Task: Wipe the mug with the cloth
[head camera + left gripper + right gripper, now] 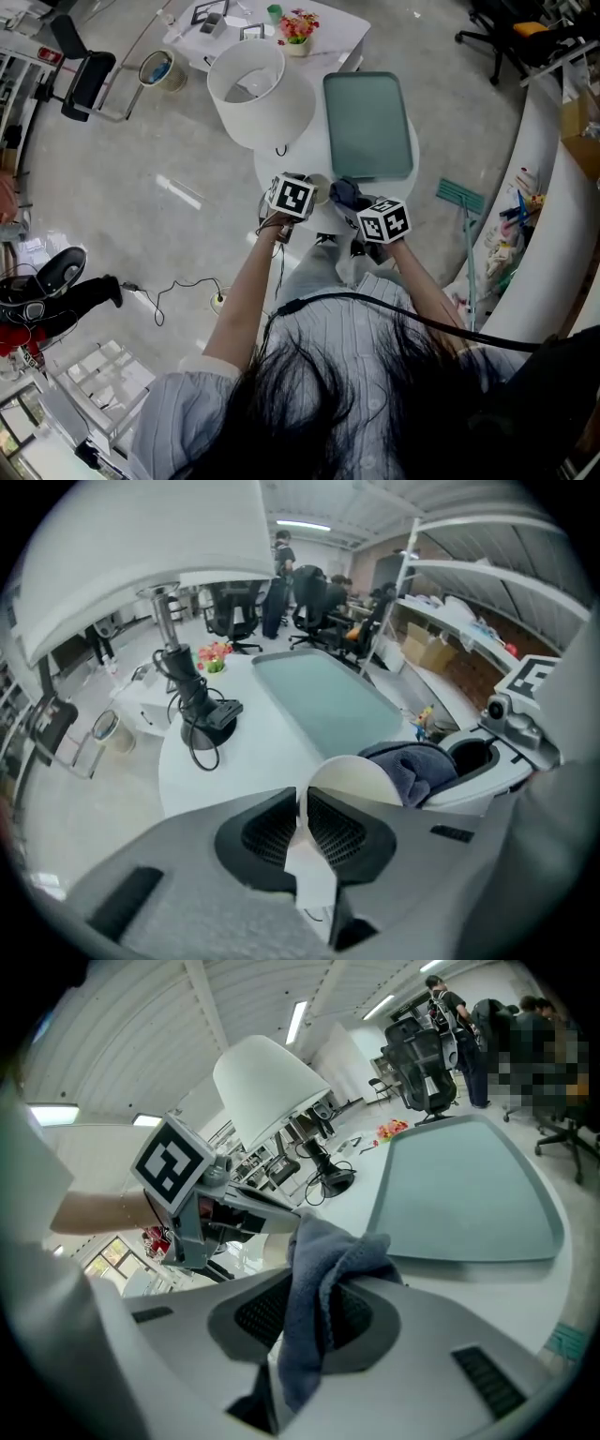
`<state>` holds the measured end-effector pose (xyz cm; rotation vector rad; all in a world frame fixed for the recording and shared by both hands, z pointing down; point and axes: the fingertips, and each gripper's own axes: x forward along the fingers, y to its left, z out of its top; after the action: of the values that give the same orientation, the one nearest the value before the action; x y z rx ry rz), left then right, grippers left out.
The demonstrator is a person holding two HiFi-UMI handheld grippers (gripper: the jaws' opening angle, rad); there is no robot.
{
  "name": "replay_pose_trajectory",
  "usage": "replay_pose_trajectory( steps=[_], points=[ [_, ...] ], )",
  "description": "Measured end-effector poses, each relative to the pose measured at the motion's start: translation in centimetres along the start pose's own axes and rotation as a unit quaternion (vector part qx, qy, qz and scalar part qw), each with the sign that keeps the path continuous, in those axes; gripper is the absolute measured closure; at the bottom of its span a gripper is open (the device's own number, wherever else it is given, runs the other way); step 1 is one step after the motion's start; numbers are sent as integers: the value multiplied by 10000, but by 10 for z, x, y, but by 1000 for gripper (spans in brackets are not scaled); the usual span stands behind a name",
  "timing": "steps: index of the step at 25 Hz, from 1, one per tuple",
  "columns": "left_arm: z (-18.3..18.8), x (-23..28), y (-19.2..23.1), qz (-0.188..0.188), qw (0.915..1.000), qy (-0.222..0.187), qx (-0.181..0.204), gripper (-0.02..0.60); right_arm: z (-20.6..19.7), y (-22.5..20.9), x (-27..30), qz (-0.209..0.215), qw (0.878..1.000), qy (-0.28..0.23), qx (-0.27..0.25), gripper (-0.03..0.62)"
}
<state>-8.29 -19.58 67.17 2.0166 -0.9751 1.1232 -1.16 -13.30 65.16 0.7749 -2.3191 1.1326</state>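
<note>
My left gripper (302, 803) is shut on the wall of a white mug (352, 778), held tilted above the round white table (253, 757). In the head view the mug (320, 187) sits between the two marker cubes, with my left gripper (307, 193) on its left. A blue-grey cloth (323, 1274) is pinched in my right gripper (314, 1283) and hangs out of the jaws. The cloth (412, 766) presses against the mug's right side at its mouth. In the head view the cloth (344, 192) and right gripper (362, 208) are just right of the mug.
A lamp with a large white shade (259, 90) and black base (211, 719) stands at the table's left. A grey-green tray (367, 127) lies beyond the mug. Flowers (298, 26) sit on a farther table. Office chairs (314, 602) and people stand at the back.
</note>
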Motion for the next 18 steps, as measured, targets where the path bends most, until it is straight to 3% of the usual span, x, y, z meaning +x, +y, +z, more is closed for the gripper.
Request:
replay_pose_trajectory(
  steps=[4,7,10,14,18],
  points=[
    [-3,-13,9,360,9944,-180,-973,534,0,2,0,26,10000,0,-11,508],
    [-8,-12,15,460,9824,-331,-1779,534,0,4,2,43,10000,13,-19,508],
    [-12,-14,17,526,9636,-478,-2576,534,-1,6,4,63,10000,36,-43,508],
    [-17,-14,18,550,9289,-719,-3591,532,-2,9,5,98,9999,74,-87,508],
    [-22,-15,15,672,9005,-845,-4212,532,-6,13,7,156,9997,137,-147,508]
  ],
)
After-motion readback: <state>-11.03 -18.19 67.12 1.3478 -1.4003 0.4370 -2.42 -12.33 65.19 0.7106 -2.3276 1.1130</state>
